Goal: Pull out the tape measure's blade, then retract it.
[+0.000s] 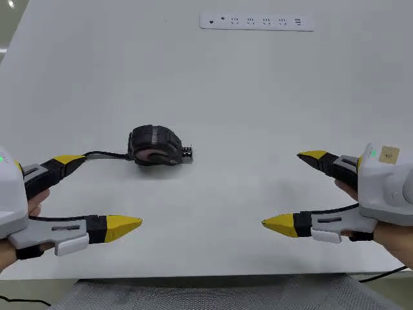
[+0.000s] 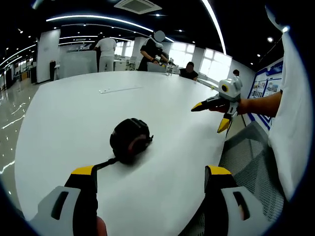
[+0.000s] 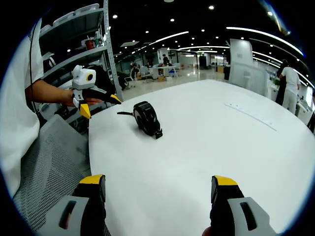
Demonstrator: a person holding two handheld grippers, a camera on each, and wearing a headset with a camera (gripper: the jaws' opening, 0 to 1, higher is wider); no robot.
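Table (image 1: pixel 258 97) white, bearing tape measure (image 1: pixel 155 146), power strip (image 1: pixel 256 22); office hall around; left gripper (image 1: pixel 112 190) released; right gripper (image 1: pixel 280 189) released

We can read no text anywhere: the tan sticker (image 1: pixel 389 155) on the right claw (image 1: pixel 281 189) is too small, and the wall boards (image 2: pixel 266 84) past the counter (image 2: pixel 64 113) are blurred.

The tape measure (image 1: pixel 155 146) is black with a dull red round face, and the table (image 1: pixel 258 97) is plain white. The left gripper (image 1: pixel 110 190) and right gripper (image 1: pixel 282 189) have yellow-tipped black jaws and white bodies.
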